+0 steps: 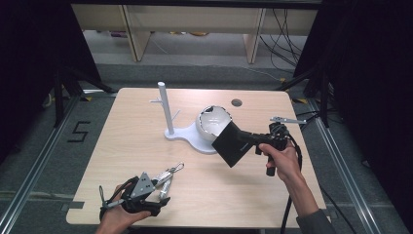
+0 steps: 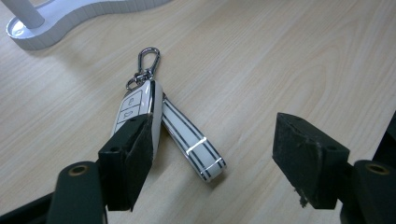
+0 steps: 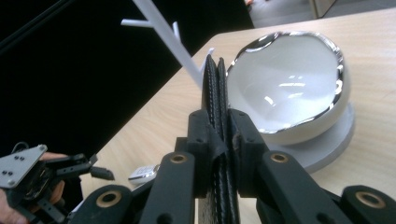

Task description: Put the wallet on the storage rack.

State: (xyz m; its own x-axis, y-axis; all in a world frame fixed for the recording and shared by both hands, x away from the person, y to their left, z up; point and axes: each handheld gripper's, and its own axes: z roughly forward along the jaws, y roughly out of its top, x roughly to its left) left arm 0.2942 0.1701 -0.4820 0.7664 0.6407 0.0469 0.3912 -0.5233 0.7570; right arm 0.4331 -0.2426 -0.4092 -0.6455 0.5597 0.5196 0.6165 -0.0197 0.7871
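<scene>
Right tool (image 1: 253, 140) pinches black wallet (image 1: 233, 143) by white bowl (image 1: 213, 121); left tool (image 2: 212, 163) spread over key fob (image 2: 140, 105).
Wallet held just right of bowl, mid-counter (image 1: 243, 185); fob lies near-left, loose. Likely step: wallet carry. Next move calls for lowering into bowl, then release.

Both tools are matte black with brass-ringed screw holes near their foam-padded tips. The left tool (image 1: 163, 191), lower left, carries a grey three-cornered plate; the right tool (image 1: 254, 139) trails a black cable past a grey sleeve (image 1: 316, 223).
</scene>
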